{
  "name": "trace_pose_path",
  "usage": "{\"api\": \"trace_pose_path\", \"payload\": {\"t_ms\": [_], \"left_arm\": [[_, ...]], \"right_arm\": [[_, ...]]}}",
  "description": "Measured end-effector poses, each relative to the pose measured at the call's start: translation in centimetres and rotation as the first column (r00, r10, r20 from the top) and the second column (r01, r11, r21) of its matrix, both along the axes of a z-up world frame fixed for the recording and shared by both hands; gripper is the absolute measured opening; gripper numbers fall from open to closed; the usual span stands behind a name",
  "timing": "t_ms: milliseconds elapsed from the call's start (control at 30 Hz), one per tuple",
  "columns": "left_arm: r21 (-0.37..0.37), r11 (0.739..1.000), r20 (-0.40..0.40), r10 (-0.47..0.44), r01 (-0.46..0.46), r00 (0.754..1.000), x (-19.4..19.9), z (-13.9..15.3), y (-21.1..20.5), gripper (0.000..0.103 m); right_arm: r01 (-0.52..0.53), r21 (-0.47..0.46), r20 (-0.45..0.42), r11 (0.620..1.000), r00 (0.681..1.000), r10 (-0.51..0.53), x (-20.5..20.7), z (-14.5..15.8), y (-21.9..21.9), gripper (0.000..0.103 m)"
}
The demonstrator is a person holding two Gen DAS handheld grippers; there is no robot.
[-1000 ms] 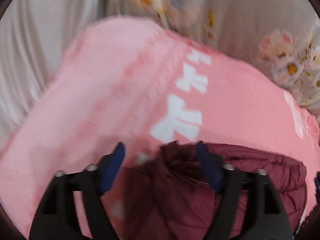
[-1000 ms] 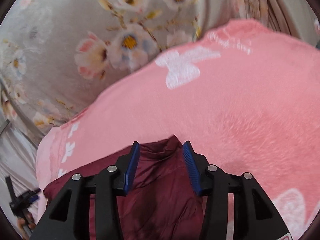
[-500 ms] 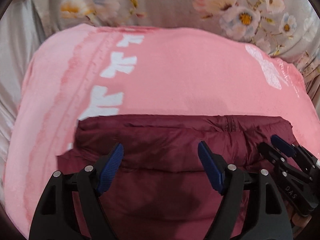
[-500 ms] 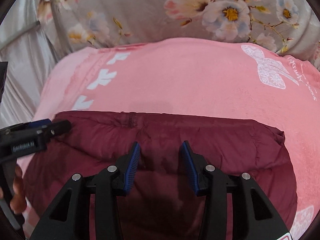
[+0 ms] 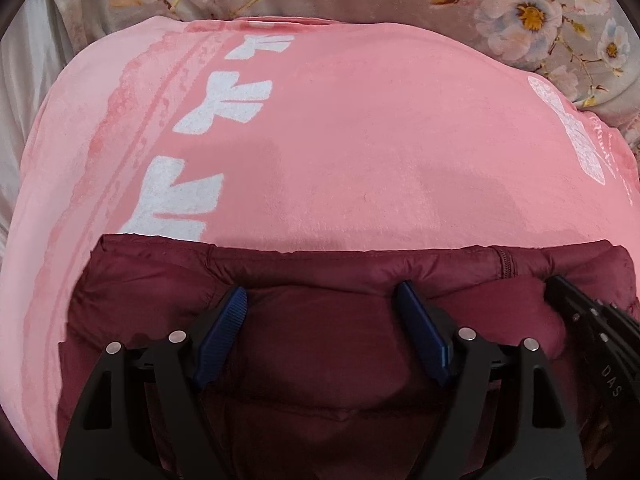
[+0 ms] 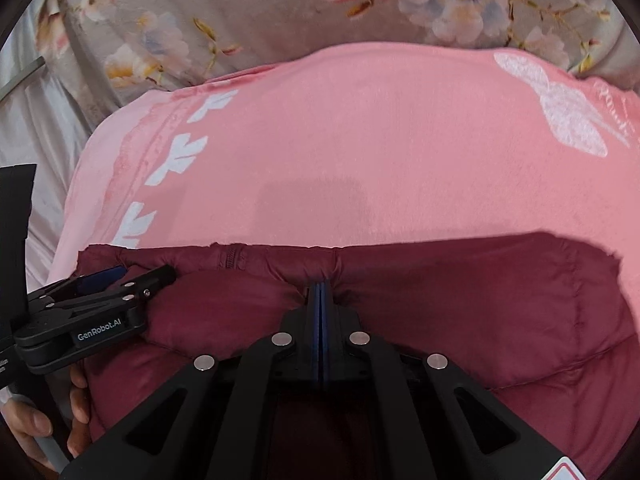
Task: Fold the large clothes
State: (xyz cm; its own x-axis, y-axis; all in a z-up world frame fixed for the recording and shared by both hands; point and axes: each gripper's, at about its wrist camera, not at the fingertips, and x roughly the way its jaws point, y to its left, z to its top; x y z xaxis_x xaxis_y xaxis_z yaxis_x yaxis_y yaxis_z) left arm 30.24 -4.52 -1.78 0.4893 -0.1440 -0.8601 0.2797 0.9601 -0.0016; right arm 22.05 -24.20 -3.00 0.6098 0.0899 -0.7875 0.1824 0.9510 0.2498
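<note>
Maroon puffer jacket lying on pink blanket atop a bed, floral sheet beyond the blanket's far edge. Left tongs wide apart above the jacket near its far hem, blue pads hovering over the padded fabric, nothing pinched between them; about as wide as a second ago. Right tongs now fully closed, pads flat together on a small pinch of jacket just under the far hem, cloth puckering toward the tips; a second ago half apart, half a second ago narrower but with a clear gap. Compared with a second ago: jacket no longer bunched and blurred close under the cameras, now spread flat with a straight far hem across both views, zipper visible at the hem. Both tongs lower and closer to the jacket than half a second ago, hem larger in both views. Right tongs showing at the right edge of the left view, left tongs at the left edge of the right view, with a hand gripping the handle below.
</note>
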Motion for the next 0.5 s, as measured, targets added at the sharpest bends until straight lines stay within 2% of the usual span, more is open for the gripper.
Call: {"api": "trace_pose_path", "payload": {"t_ms": [300, 500], "left_arm": [[0.008, 1.0, 0.075, 0.013, -0.014, 0.997, 0.1, -1.3, -0.7, 0.084], [0.023, 1.0, 0.092, 0.013, -0.015, 0.996, 0.2, -1.5, -0.9, 0.085]], "right_arm": [[-0.005, 0.002, 0.016, 1.0, 1.0, 0.005, 0.3, -1.1, 0.1, 0.0], [0.001, 0.031, 0.024, 1.0, 1.0, -0.002, 0.4, -1.3, -0.1, 0.0]]}}
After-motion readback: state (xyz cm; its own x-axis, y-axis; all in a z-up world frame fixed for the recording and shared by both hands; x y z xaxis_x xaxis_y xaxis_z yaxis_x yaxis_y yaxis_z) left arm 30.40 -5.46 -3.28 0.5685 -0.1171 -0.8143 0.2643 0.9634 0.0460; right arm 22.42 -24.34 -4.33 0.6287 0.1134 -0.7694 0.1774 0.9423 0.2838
